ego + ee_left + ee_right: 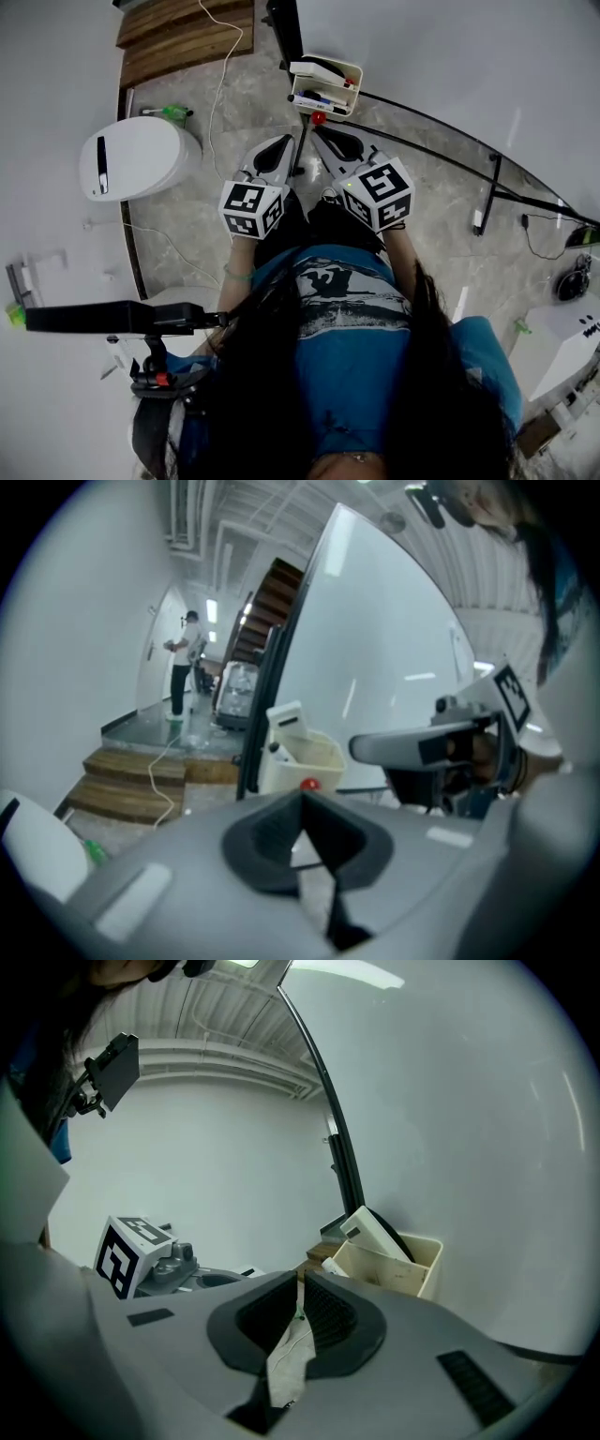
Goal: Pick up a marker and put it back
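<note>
Both the left gripper point(302, 797) and right gripper point(300, 1281) are clenched, empty, near the marker tray point(356, 86). Marbled floor point(187, 242) meets wooden steps point(183, 33).

The person wears a blue T-shirt point(356, 366) with a dark printed picture across it, and long dark hair point(272, 384) hangs over it on both sides. The left gripper point(284, 142) and the right gripper point(321, 141) have smooth pale grey shells, with black ribbed pads lining the jaws. The right one's shell bears short dark strips. Each carries a white block printed with black square markers: the left cube point(251, 208) and the right cube point(380, 194).
</note>
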Demonstrator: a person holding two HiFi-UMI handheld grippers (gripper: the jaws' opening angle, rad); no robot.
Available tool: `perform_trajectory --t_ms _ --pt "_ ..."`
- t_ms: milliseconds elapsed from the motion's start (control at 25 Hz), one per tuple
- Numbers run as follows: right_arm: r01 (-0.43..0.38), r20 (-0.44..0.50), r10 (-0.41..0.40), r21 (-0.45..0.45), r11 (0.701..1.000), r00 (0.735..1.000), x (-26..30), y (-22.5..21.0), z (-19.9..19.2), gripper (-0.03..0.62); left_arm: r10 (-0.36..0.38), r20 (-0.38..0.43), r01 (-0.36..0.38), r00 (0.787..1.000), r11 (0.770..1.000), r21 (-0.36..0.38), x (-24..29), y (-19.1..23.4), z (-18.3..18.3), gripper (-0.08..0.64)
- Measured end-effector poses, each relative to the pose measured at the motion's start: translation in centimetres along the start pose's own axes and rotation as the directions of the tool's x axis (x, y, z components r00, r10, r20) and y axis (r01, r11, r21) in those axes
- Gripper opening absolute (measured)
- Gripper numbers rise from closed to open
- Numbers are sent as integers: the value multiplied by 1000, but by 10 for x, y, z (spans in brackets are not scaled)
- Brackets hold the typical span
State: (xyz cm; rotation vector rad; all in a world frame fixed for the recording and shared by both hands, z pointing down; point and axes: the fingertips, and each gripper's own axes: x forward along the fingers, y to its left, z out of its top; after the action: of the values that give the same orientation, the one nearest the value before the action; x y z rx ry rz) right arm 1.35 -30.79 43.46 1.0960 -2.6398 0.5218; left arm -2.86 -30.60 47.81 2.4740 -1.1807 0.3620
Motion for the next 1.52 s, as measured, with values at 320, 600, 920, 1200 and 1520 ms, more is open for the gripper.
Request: perform_trajectory --t_ms 320,600,920,1200,1520 --pt "-99 -41 99 2 995 994 -11 32 -14 31 115 -14 -115 993 992 -45 -45 -9 -19 2" --pt "-148 -61 147 -17 989 987 9 58 -26 31 189 7 -189 982 979 -71 -78 13 -31 2" --pt "-137 -72 139 23 990 988 18 111 -48 31 234 42 -229 971 969 -96 -144 26 -57 2" --pt "-132 -72 137 63 989 988 2 201 -73 31 215 81 -207 973 974 -94 -228 19 -78 2" --pt "-63 -96 74 114 991 993 -40 274 -121 31 132 73 -123 989 986 -116 -292 -7 -126 2"
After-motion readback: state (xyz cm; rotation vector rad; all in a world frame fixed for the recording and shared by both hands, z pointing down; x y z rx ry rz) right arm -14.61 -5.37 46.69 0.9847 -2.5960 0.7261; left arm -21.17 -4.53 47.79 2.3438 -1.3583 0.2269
